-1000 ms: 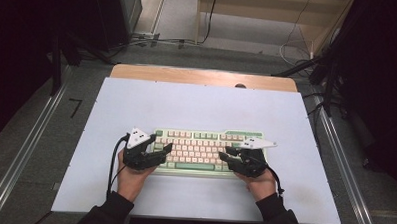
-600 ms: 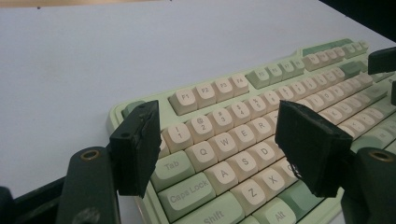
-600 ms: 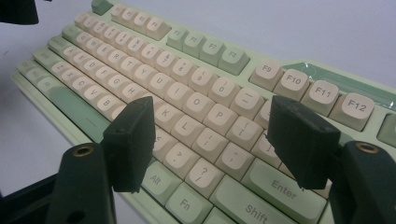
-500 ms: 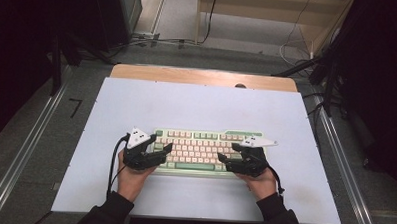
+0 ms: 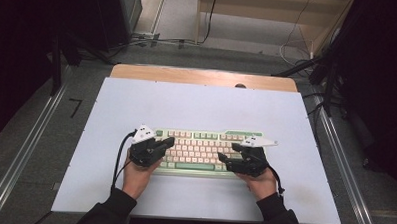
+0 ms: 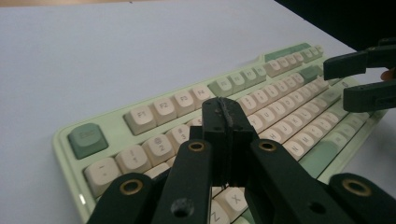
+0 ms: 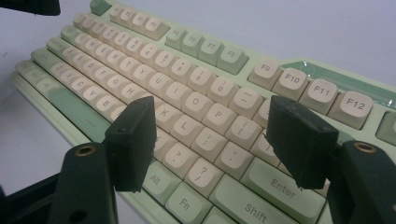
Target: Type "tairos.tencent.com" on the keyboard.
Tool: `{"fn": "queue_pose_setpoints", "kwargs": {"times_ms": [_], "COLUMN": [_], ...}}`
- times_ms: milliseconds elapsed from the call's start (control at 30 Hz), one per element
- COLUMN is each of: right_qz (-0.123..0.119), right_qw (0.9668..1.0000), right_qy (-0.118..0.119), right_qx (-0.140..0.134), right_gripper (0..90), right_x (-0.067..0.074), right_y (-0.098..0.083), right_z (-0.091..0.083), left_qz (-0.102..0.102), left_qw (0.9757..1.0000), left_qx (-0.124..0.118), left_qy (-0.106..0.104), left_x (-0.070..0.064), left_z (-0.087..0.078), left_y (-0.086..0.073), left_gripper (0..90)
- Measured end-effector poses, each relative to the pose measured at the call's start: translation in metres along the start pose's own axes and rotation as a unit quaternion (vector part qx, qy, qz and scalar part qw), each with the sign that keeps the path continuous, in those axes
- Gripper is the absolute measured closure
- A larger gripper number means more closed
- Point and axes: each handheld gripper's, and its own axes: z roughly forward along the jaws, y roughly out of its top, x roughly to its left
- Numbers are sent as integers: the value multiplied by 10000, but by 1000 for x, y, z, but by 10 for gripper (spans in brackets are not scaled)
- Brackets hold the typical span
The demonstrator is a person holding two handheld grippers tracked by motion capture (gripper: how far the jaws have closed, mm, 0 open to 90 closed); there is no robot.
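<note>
A pale green keyboard (image 5: 200, 149) with cream keys lies on the white table top, near the front edge. My left gripper (image 5: 169, 141) hovers over the keyboard's left end; in the left gripper view its jaws (image 6: 224, 108) have just been closing and stand pressed together with nothing between them, above the number row. My right gripper (image 5: 222, 161) is over the keyboard's right half. Its jaws (image 7: 212, 116) have just been opening wide and then closing a touch; they stand open above the letter keys (image 7: 196, 100), empty. The right gripper (image 6: 337, 81) is also in the left gripper view, far right.
The white sheet (image 5: 202, 104) covers a wooden table whose back edge (image 5: 202, 76) shows. Metal rails (image 5: 342, 162) run along both sides. Cables (image 5: 154, 39) and dark stands sit on the floor beyond. Cables trail from both grippers toward the person's hands.
The left gripper's jaws have come together. Both hands stay over the keyboard's two ends, hardly shifted.
</note>
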Motion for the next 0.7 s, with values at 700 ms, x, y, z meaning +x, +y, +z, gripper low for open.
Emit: {"fn": "queue_pose_setpoints", "kwargs": {"times_ms": [700], "right_qz": [12], "right_qw": [10000], "right_qy": [-10], "right_qx": [33], "right_gripper": [328], "right_x": [-1], "right_y": [-1], "right_z": [1], "left_qz": [241], "left_qw": [9972], "left_qx": [681], "left_qy": [-168], "left_x": [-23], "left_z": [52], "left_y": [6], "left_gripper": [900]}}
